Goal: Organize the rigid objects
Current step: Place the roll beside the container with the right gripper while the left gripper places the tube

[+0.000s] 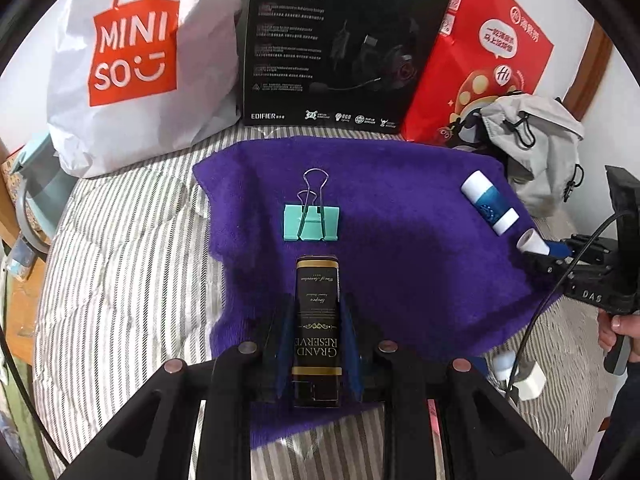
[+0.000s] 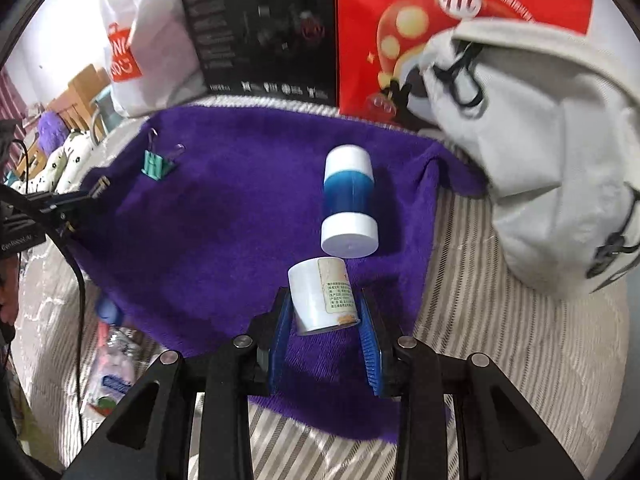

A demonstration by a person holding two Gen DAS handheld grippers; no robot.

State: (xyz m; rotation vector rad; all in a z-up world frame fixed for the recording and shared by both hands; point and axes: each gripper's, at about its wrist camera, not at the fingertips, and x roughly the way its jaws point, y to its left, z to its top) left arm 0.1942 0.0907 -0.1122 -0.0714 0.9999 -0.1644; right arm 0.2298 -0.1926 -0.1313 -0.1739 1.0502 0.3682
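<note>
The left tongs point(image 1: 318, 344) are clamped on a black tin point(image 1: 317, 332) with gold lettering, held lengthwise between the blue pads point(image 1: 353, 356); its near end is hidden by the tongs' frame. The right tongs point(image 2: 326, 320) are clamped on a small white cylinder point(image 2: 322, 300) with a paper label whose print is too blurred to read; its lower end sits behind the pads. Both tongs are over a purple towel point(image 1: 400, 240) spread on a striped bed point(image 1: 120, 260). Just beyond the tin, a teal binder clip point(image 1: 311, 222) lies flat on the towel. Just beyond the white cylinder lies a blue-and-white tube point(image 2: 349, 200), near the towel's right edge. Behind the towel stand a white shopping bag point(image 1: 132, 60), a black headset box point(image 1: 340, 44) and a red paper bag point(image 1: 488, 52), each cut off at the top. A grey drawstring bag point(image 2: 540, 140) slumps at the right, covering part of the red bag. A person's hand point(image 1: 616, 336) shows at the frame edge.
</note>
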